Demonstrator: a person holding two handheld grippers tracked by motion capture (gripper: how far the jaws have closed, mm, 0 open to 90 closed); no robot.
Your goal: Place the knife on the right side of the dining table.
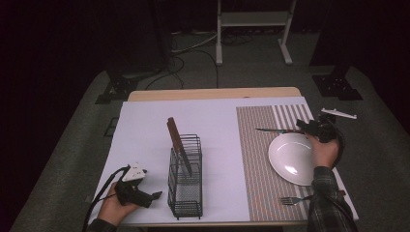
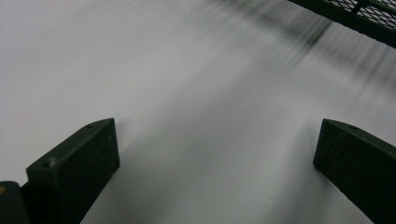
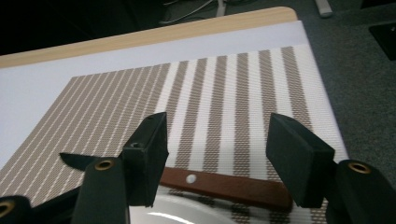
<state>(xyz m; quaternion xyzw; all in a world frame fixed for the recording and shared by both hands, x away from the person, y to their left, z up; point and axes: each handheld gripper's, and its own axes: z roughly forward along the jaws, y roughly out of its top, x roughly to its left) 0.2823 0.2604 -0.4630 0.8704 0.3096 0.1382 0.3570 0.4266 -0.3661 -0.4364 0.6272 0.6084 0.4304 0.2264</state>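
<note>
A: Brown wood, riveted: the wooden-handled table knife lies flat on the striped woven placemat, crosswise between the right tongs, just beyond the white ceramic plate.

B: Tongs' state?

A: Right jaws wide, straddling the handle, not touching it. Left tongs also wide, nothing between them, over the white desk cover just beside the black wire rack.

B: How should the knife handle?

A: Light and stiff, I'd judge. The wood offers grip; the thin steel blade looks slippery. Best taken mid-handle, near the rivet.

B: Anything else?

A: A second brown-handled knife stands tilted in the rack. A steel fork lies nearer the person than the plate.
</note>
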